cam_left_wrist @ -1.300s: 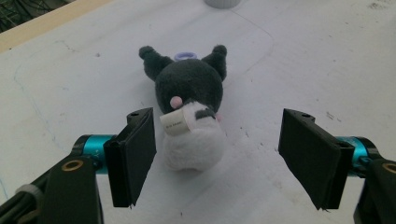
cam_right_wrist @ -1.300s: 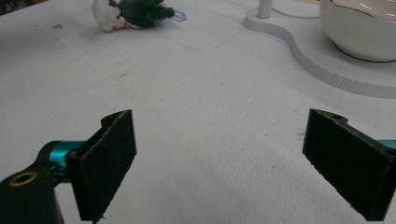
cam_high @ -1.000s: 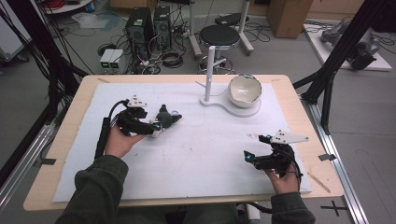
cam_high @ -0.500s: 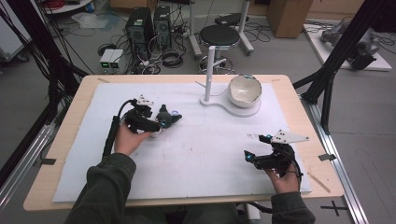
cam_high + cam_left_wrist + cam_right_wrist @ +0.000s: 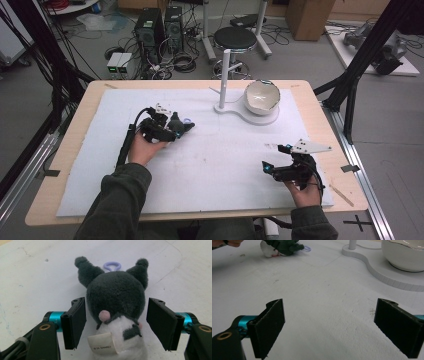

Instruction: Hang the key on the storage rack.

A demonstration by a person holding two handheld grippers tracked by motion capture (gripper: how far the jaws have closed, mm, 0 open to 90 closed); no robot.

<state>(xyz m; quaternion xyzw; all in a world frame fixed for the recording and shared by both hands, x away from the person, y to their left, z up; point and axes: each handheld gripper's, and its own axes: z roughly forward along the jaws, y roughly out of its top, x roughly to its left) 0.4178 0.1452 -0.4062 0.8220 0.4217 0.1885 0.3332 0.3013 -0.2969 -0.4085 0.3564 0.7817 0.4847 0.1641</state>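
The left hand-held gripper (image 5: 116,323) has just been closing around the plush toy (image 5: 115,302), pads not yet pressing. The right hand-held gripper (image 5: 337,327) gapes wide over the near-right table (image 5: 310,95).

Plush toy (image 5: 116,302) — blk & wht

Even overhead light falls across the white mat (image 5: 215,165), leaving only soft, short shadows beneath the hands. The high view is slightly soft and grainy, with straight lines bowing at its edges. In the left gripper view the plush toy (image 5: 116,305) is sharp. A bright highlight glares on the bowl (image 5: 261,96) rim.
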